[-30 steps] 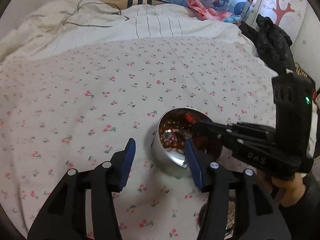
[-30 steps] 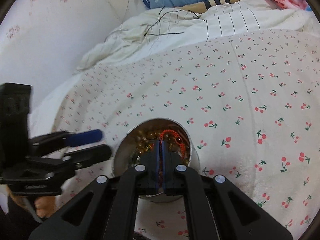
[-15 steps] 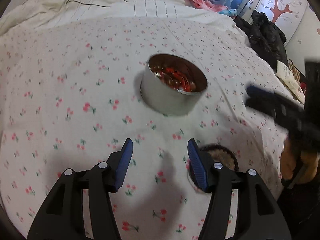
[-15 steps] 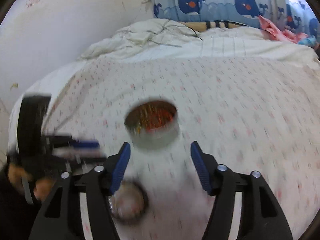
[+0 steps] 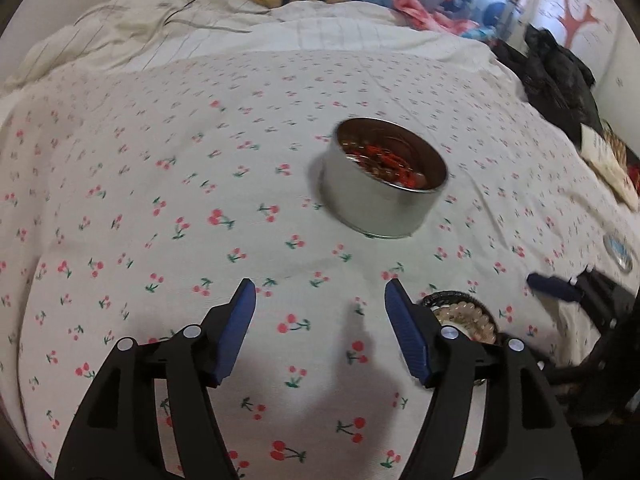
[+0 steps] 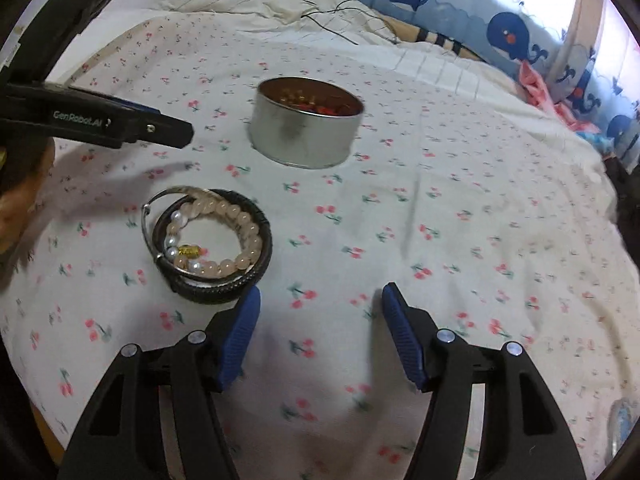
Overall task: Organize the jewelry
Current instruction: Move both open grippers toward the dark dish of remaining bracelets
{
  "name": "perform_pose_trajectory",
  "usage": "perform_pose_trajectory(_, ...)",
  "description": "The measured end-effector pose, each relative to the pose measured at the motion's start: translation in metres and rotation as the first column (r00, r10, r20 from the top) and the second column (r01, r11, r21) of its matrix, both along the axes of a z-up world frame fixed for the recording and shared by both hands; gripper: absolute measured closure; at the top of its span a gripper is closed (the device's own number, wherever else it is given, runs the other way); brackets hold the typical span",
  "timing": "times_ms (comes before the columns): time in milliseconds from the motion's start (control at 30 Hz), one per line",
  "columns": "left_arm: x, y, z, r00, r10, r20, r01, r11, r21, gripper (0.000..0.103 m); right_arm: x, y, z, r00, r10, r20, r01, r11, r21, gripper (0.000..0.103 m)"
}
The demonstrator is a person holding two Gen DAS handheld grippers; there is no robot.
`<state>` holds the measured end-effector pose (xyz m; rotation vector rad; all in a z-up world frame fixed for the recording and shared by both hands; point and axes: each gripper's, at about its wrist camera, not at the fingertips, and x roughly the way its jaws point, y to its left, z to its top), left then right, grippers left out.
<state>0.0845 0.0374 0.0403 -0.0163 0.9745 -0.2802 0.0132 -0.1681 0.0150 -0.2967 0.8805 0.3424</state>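
Observation:
A round metal tin (image 5: 384, 184) stands on the cherry-print sheet and holds red and gold beads; it also shows in the right wrist view (image 6: 306, 122). A pile of bracelets (image 6: 212, 240) lies nearer: a pale pink bead bracelet, a black cord band and a thin metal bangle. In the left wrist view the pile (image 5: 466, 316) is partly hidden behind the right finger. My left gripper (image 5: 318, 300) is open and empty, well short of the tin. My right gripper (image 6: 320, 304) is open and empty, its left finger just beside the bracelets. The left gripper (image 6: 120, 124) reaches in from the left.
A rumpled white duvet (image 5: 200, 40) with dark cables lies at the back. Whale-print pillows (image 6: 480, 8) line the headboard. Dark clothing (image 5: 556, 76) sits at the bed's right edge. A small round lid (image 5: 620, 252) lies at the far right.
My right gripper let go of the red beads in the tin, opened and pulled back toward the bracelets. My left gripper also drew back from the tin.

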Motion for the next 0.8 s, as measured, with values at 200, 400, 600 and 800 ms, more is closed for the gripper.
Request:
perform_pose_trajectory(200, 0.006, 0.014, 0.001, 0.998, 0.065, 0.006, -0.065, 0.998, -0.026, 0.034, 0.027, 0.027, -0.004, 1.000, 0.017, -0.014, -0.017, 0.999, 0.034, 0.038)
perform_pose_trajectory(400, 0.010, 0.027, 0.000, 0.991, 0.136, 0.011, -0.135, 0.991, -0.021, 0.033, 0.029, 0.006, 0.005, 0.999, -0.018, -0.038, 0.021, 0.994, 0.103, 0.030)
perform_pose_trajectory(600, 0.002, 0.012, 0.009, 0.986, 0.116, 0.119, -0.130, 0.985, 0.117, 0.029, 0.044, -0.013, -0.002, 0.990, -0.083, -0.115, 0.111, 0.957, 0.269, 0.027)
perform_pose_trajectory(800, -0.003, -0.001, 0.013, 0.985, 0.072, 0.159, -0.103, 0.975, 0.198, 0.028, 0.047, -0.019, -0.002, 0.986, -0.112, -0.127, 0.147, 0.938, 0.314, 0.024)
